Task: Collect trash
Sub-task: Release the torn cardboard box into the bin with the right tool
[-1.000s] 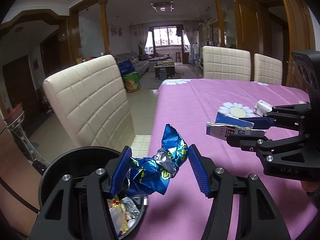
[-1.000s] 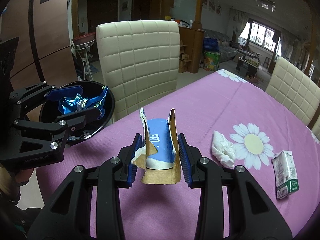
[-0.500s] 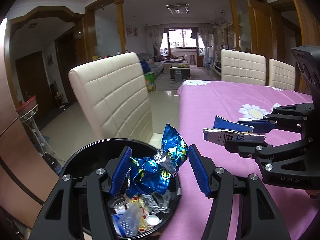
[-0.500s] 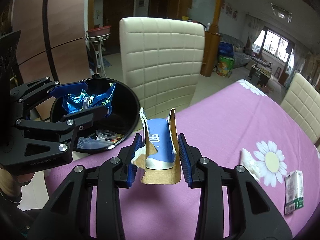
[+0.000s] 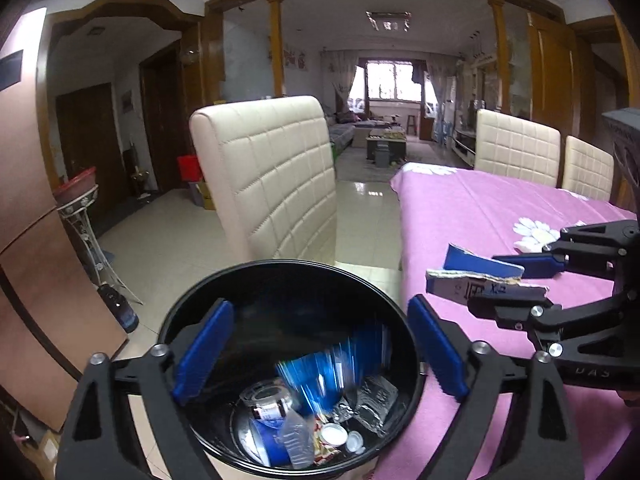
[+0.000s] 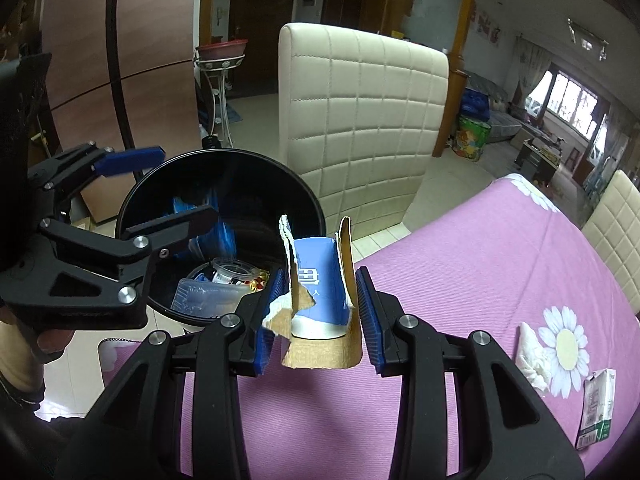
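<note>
My left gripper (image 5: pixel 320 308) hangs over the black trash bin (image 5: pixel 280 266), its jaws opening with nothing pressed between the pads. The blue foil wrapper (image 5: pixel 332 368) is a blur below them, falling inside the bin onto several other pieces of trash. My right gripper (image 6: pixel 320 280) is shut on a torn blue cardboard box (image 6: pixel 320 292), held over the table's edge just right of the bin (image 6: pixel 224 156). In the left wrist view that box (image 5: pixel 472 276) and the right gripper (image 5: pixel 508 286) are at the right. The left gripper (image 6: pixel 160 188) shows at the left of the right wrist view.
The table has a purple daisy cloth (image 6: pixel 480 260). On it at the right lie a crumpled white tissue (image 6: pixel 530 350) and a green-and-white carton (image 6: pixel 596 412). A cream quilted chair (image 6: pixel 360 120) stands behind the bin. A person's hand (image 6: pixel 24 344) grips the left tool.
Both grippers moved left, toward the bin. The left jaws spread and let go of the blue wrapper, which now drops into the bin. The right gripper still holds the torn box.
</note>
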